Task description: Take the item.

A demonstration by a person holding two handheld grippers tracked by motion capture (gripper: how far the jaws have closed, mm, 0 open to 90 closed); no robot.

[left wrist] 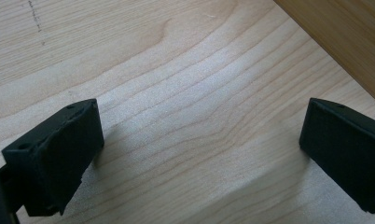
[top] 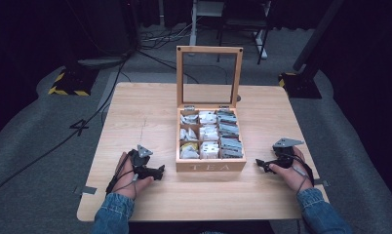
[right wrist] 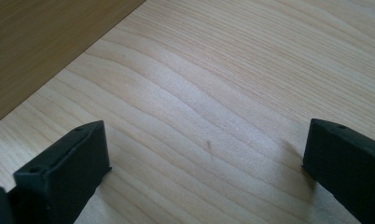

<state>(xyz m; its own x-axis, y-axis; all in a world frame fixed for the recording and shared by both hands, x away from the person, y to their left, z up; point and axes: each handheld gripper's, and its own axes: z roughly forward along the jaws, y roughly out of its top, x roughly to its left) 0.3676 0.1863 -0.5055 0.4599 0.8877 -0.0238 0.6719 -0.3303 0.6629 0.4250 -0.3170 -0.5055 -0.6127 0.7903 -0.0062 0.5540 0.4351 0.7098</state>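
The tea box sits mid-surface, lid up. It looks stiff and light; grab its side walls. Left gripper at nine o'clock, right gripper at three: fingers wide apart, holding nothing.

A tea box sits on the table, about midway across and toward the near side, its lid standing upright behind it. Inside, packets fill compartments in three columns. The left gripper rests on the table just left of the box's front; the right gripper lies just right of it. Cables trail over the floor beyond the table's left side.
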